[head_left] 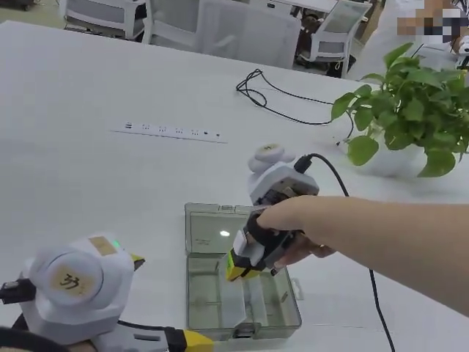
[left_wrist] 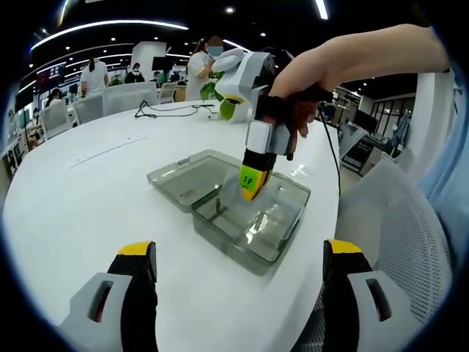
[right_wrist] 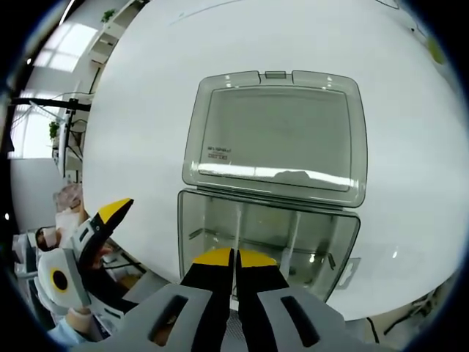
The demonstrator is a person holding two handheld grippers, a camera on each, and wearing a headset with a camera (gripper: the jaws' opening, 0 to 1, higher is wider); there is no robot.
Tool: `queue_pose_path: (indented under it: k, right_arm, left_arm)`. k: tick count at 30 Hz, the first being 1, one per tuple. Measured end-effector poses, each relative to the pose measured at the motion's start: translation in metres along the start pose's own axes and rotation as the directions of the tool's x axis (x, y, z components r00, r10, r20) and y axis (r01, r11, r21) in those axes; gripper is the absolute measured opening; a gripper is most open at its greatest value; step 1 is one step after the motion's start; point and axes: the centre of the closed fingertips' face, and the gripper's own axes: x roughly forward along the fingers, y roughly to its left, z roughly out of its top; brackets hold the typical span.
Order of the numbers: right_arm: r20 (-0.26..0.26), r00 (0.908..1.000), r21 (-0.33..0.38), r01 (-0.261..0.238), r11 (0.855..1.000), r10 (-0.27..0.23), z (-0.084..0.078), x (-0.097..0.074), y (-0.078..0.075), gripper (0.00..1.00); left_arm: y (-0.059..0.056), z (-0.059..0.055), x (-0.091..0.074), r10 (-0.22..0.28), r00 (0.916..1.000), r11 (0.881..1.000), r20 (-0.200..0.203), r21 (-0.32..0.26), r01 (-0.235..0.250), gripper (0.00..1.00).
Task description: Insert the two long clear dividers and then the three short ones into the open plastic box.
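Your right gripper point(head_left: 236, 273) hangs over the open smoky clear plastic box point(head_left: 192, 293), lower middle of the head view, jaws nearly touching; anything pinched between them cannot be told. Your left gripper point(left_wrist: 239, 249) stands with its jaws wide.

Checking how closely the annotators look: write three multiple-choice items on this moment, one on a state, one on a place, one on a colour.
1. The lid is:
A. shut
B. open, lying flat
C. taken off, standing upright

2. The right tool is:
A. above the tray
B. above the lid
C. off to one side of both

3. The jaw tips of the left tool are:
A. red
B. blue
C. yellow

Key: 1 B, the lid lies flat on the table, joined to the tray along one edge. 2 A, the left gripper view shows its tip pointing down into the tray. 3 C, both tips are yellow in its own view.
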Motion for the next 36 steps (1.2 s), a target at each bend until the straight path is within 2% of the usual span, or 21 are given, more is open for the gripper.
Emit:
queue_pose_path:
  k: [13, 21, 36]
  right_arm:
    - [-0.018, 0.9986, -0.054, 0.048, 0.997, -0.049, 0.000, 0.002, 0.003, 0.02]
    - [-0.029, 0.9913, -0.128, 0.124, 0.984, -0.128, 0.001, 0.005, 0.006, 0.03]
    - [-0.029, 0.9873, -0.144, 0.150, 0.978, -0.156, 0.003, 0.012, 0.004, 0.03]
  left_arm:
    - [0.001, -0.001, 0.001, 0.000, 1.0000, 1.000, 0.002, -0.004, 0.000, 0.96]
    - [0.001, -0.002, 0.001, -0.004, 1.0000, 1.000, 0.002, -0.005, 0.004, 0.96]
    - [0.000, -0.002, 0.001, -0.004, 1.0000, 1.000, -0.005, -0.006, 0.004, 0.95]
